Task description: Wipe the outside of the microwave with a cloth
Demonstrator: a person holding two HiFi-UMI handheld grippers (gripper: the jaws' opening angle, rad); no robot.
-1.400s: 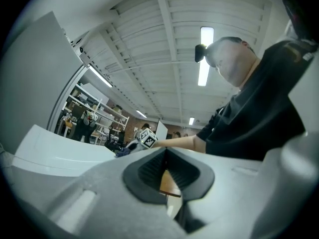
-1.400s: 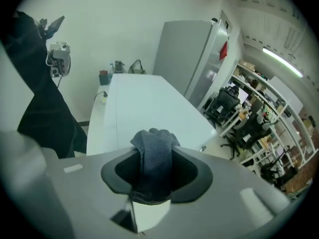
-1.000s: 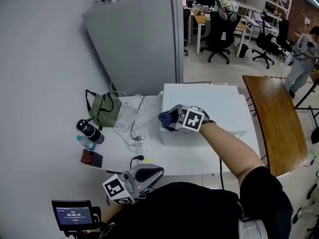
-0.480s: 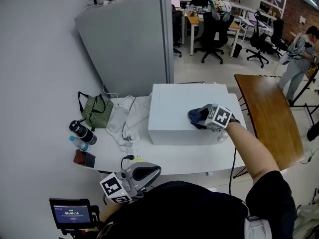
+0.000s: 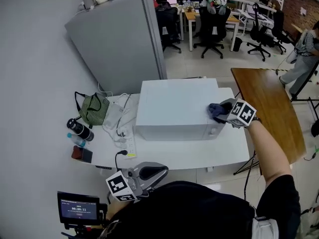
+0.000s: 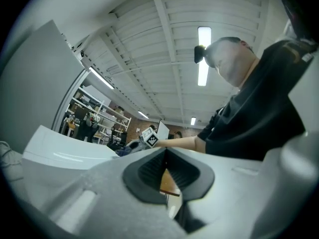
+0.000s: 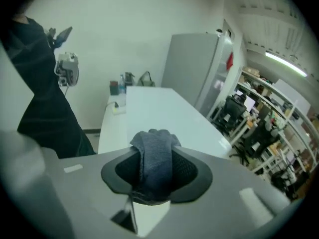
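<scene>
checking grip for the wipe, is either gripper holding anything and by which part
The right gripper is shut on the dark cloth, pinching a bunched fold with a tuft poking past the jaws. The left gripper holds nothing.

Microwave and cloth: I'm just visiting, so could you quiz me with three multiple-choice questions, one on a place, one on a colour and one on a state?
1. Where is the cloth on the microwave?
A) on top, near its right edge
B) on top, near its left edge
C) underneath it

2. What colour is the cloth?
A) white
B) red
C) dark blue

3. How is the right gripper?
A) open and empty
B) shut on the cloth
C) shut with nothing in it

Answers:
1 A: the head view shows it by the right edge.
2 C: it looks dark blue in both views.
3 B: its jaws pinch the cloth.
</scene>
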